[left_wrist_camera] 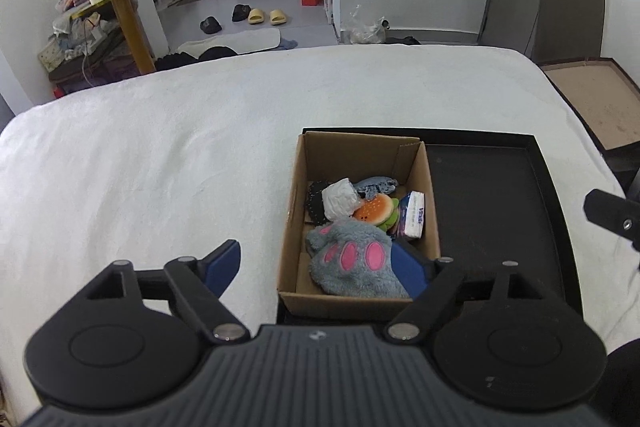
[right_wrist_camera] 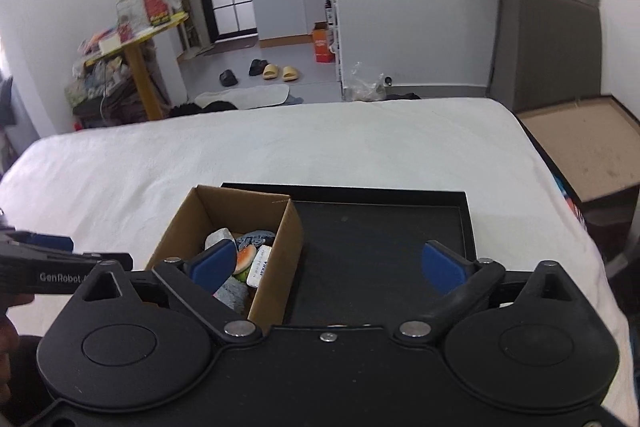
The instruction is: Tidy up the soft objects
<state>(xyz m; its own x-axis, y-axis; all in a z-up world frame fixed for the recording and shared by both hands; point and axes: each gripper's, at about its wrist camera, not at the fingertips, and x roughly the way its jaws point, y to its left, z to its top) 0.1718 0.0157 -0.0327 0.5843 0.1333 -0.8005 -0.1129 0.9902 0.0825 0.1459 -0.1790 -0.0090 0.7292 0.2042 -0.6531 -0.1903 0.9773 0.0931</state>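
The cardboard box [left_wrist_camera: 352, 219] lies just ahead of and below the left gripper [left_wrist_camera: 320, 267], its long axis running away along the line of the fingers, so the left hand is the nearer one. That gripper stands wide with nothing between its pads. The right gripper [right_wrist_camera: 330, 263] is also spread wide and empty (its left pad overlaps the box in view), hanging over the bare black tray [right_wrist_camera: 384, 251]. In the box sit the grey paw plush [left_wrist_camera: 352, 263], burger toy [left_wrist_camera: 376, 209] and tissue pack [left_wrist_camera: 414, 213].
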